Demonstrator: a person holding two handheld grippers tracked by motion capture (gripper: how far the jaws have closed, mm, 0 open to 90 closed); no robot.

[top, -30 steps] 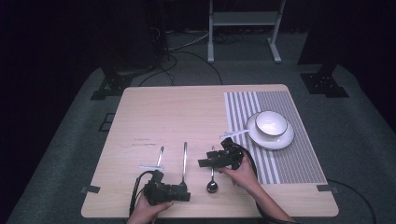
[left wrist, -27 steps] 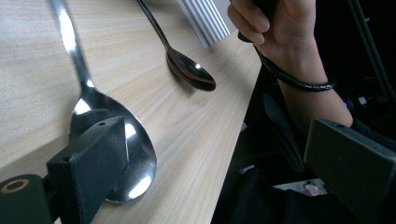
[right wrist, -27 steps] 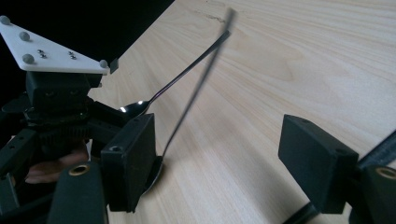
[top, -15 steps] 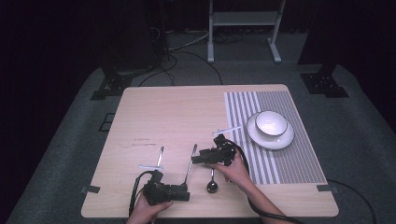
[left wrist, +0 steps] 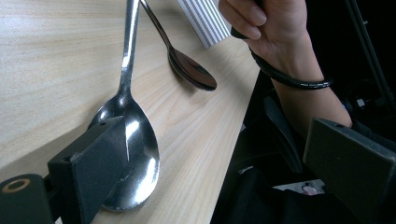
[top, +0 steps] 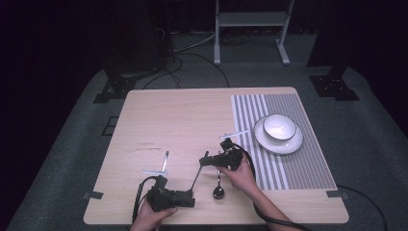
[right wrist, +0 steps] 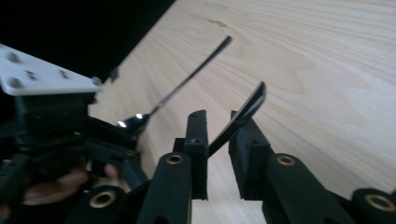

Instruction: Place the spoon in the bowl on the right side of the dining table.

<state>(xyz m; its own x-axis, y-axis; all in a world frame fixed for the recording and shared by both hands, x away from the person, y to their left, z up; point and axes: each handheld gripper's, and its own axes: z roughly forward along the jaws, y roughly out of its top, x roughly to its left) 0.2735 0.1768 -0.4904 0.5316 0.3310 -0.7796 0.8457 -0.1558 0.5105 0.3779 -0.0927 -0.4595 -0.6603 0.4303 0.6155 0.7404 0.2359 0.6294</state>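
The job looked barely begun; the spoon point(top: 198, 174) in hand was not yet on the mat point(top: 288, 159), and judging by the layout it was meant to end up beside the plate point(top: 294, 143) and bowl point(top: 279, 126) there.

The right hand-held gripper point(top: 206, 159) was clamped on the spoon's thin handle, which in the right gripper view passed between the nearly closed jaws point(right wrist: 217, 116); the spoon's bowl point(left wrist: 133, 140) rested on the tabletop point(top: 183, 120) near the front edge, just beside one jaw of the left hand-held gripper point(top: 191, 201); that gripper stood wide, holding nothing.

Still to do, by my reading: lift the spoon clear and carry it right to the mat; a second spoon point(top: 219, 188) lay just beside the right hand, and a third spoon point(top: 165, 160) lay near the left gripper, both off the mat.

The held spoon was polished steel, long and slim, its oval bowl bright with reflections; it slanted from the right gripper down toward the left one.
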